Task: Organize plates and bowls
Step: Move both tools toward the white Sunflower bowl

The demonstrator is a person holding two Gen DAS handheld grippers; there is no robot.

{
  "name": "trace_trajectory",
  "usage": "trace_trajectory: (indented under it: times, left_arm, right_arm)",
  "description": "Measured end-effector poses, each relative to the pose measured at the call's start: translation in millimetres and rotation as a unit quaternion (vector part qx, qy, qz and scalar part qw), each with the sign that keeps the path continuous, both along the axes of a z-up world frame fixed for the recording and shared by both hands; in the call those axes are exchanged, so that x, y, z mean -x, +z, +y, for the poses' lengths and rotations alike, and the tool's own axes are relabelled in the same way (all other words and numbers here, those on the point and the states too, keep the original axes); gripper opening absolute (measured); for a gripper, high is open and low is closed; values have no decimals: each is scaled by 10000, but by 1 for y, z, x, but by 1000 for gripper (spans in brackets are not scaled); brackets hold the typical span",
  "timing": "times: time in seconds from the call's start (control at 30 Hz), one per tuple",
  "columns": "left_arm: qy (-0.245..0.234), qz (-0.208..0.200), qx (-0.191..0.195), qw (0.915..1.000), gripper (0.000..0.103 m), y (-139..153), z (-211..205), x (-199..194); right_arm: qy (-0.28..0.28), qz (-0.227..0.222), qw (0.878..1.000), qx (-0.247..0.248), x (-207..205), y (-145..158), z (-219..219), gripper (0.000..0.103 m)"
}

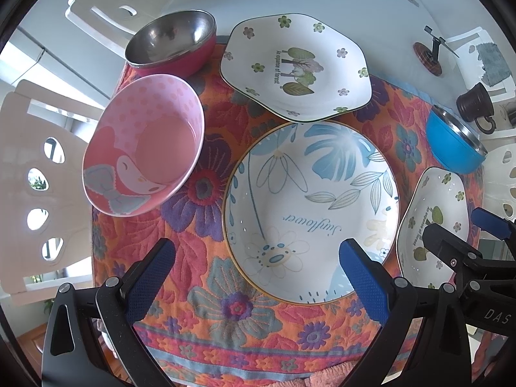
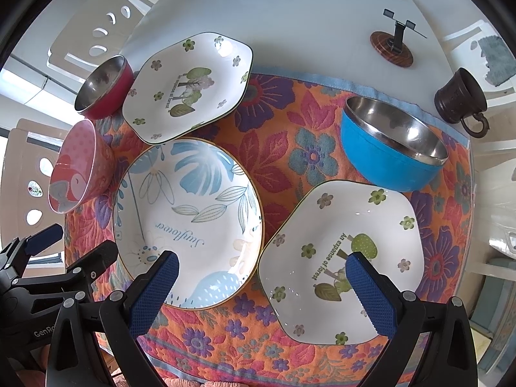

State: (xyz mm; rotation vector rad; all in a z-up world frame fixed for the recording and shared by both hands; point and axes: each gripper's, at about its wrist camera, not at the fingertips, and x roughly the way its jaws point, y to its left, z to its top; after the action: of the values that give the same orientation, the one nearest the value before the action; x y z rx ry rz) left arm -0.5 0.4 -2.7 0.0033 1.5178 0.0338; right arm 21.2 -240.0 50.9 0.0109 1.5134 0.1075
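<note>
On a floral cloth (image 1: 200, 267) lie a round blue-leaf "Sunflower" plate (image 1: 309, 206) (image 2: 187, 216), two white hexagonal "forest" plates, one far (image 1: 295, 64) (image 2: 187, 87) and one near right (image 1: 432, 222) (image 2: 342, 261), a pink cartoon bowl (image 1: 145, 148) (image 2: 79, 166), a red steel-lined bowl (image 1: 172, 42) (image 2: 104, 88) and a blue steel-lined bowl (image 1: 456, 143) (image 2: 391, 142). My left gripper (image 1: 258, 274) is open and empty above the Sunflower plate's near edge. My right gripper (image 2: 262, 290) is open and empty above the near forest plate.
A dark metal cup (image 2: 459, 98) and a wooden-based stand (image 2: 391, 48) sit on the white table (image 2: 290, 16) beyond the cloth. White chairs (image 1: 35, 174) stand at the left and far side. The cloth's near edge overhangs the table front.
</note>
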Motion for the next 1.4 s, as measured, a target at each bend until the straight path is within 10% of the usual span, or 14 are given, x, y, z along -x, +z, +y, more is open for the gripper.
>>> trace_trajectory:
  times: [1.4]
  left_arm:
    - [170,-242,-27,9996,101,-11,9,5]
  right_arm:
    - [109,49,9999,-2,-6,-9,10,103]
